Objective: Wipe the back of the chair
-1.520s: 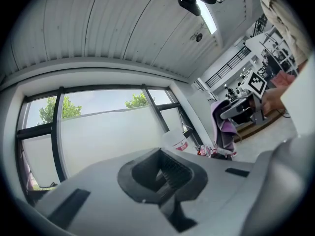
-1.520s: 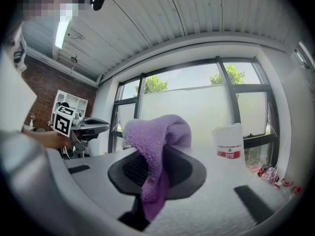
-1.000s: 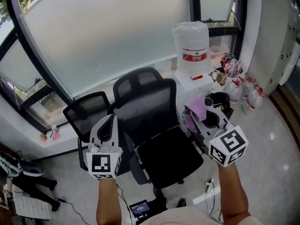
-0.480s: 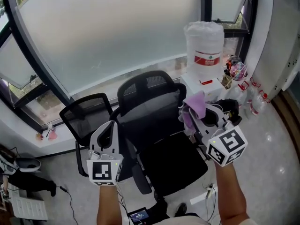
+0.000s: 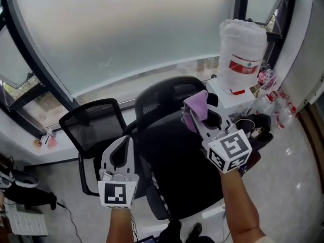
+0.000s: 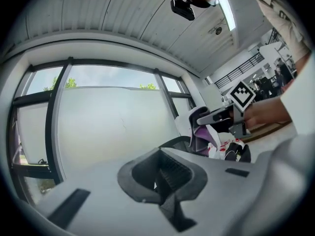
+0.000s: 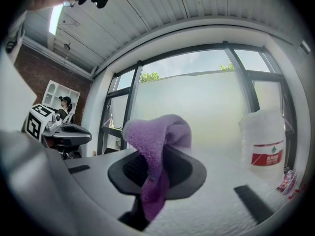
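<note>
Nearest, the left gripper (image 5: 120, 145) hangs by the chair's left side, jaws pressed together with nothing between them. It has barely shifted. The right gripper (image 5: 196, 121) is clamped on a purple cloth (image 5: 196, 104). In the past second it has swung up and leftward from beside the water jug (image 5: 243, 44), and the cloth now sits against the top right of the chair (image 5: 162, 97) back. Contact cannot be confirmed. Judgement: positioning is finished and wiping is about to start. Beyond stands a second chair (image 5: 93, 123), then the window (image 5: 126, 29).
</note>
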`<state>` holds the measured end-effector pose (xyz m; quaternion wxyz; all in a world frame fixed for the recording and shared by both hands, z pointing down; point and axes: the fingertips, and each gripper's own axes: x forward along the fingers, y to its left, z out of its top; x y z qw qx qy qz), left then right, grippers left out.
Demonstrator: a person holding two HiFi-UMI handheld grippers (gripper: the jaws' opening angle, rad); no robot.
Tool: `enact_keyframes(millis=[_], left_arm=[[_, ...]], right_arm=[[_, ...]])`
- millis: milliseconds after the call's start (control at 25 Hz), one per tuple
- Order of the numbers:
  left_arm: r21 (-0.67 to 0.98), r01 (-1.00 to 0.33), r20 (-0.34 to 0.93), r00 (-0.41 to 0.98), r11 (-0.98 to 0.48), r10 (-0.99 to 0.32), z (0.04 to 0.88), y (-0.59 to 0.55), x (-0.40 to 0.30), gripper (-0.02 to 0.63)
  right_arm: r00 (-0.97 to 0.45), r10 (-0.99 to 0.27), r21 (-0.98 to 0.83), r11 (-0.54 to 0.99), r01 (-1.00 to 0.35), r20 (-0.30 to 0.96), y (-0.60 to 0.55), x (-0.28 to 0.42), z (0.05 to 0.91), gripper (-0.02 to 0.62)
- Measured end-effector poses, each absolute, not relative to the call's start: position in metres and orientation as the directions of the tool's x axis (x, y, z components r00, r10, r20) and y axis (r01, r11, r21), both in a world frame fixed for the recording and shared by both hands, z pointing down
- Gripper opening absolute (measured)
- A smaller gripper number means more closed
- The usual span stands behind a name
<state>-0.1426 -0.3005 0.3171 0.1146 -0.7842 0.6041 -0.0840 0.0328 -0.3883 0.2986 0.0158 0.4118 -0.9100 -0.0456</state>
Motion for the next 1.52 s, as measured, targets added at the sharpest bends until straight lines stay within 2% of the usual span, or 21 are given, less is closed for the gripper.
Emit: enact_keyframes(millis=[440, 760, 960, 1160, 1240, 1520], left_arm=[[-0.227, -0.937, 0.031, 0.265, -0.265, -0.964, 0.371, -0.354, -0.166, 0.006], [-0.217, -0.933, 0.049, 0.282, -0.285, -0.958, 0.388, -0.365, -0.169, 0.006], [-0.209, -0.934, 0.059, 0.284, -0.29, -0.957, 0.395, -0.368, -0.171, 0.006], [-0.207, -0.933, 0.061, 0.287, -0.293, -0.956, 0.399, -0.368, -0.171, 0.006], [-0.2, -0.936, 0.066, 0.281, -0.289, -0.957, 0.401, -0.368, -0.173, 0.006], [-0.212, -0.935, 0.062, 0.279, -0.286, -0.958, 0.402, -0.37, -0.172, 0.006]], right_arm=[[-0.747, -0.665, 0.217, 0.73, -0.648, 0.006, -0.446, -0.094, 0.34, 0.054], [-0.79, -0.612, 0.249, 0.769, -0.589, 0.018, -0.454, -0.142, 0.356, 0.054], [-0.721, -0.692, 0.265, 0.704, -0.659, 0.044, -0.484, -0.104, 0.365, 0.054], [-0.501, -0.864, 0.215, 0.499, -0.839, 0.05, -0.534, 0.018, 0.37, 0.054], [-0.441, -0.897, 0.169, 0.44, -0.882, 0.03, -0.541, 0.056, 0.364, 0.054], [-0.438, -0.899, 0.165, 0.435, -0.885, 0.017, -0.542, 0.053, 0.362, 0.053]])
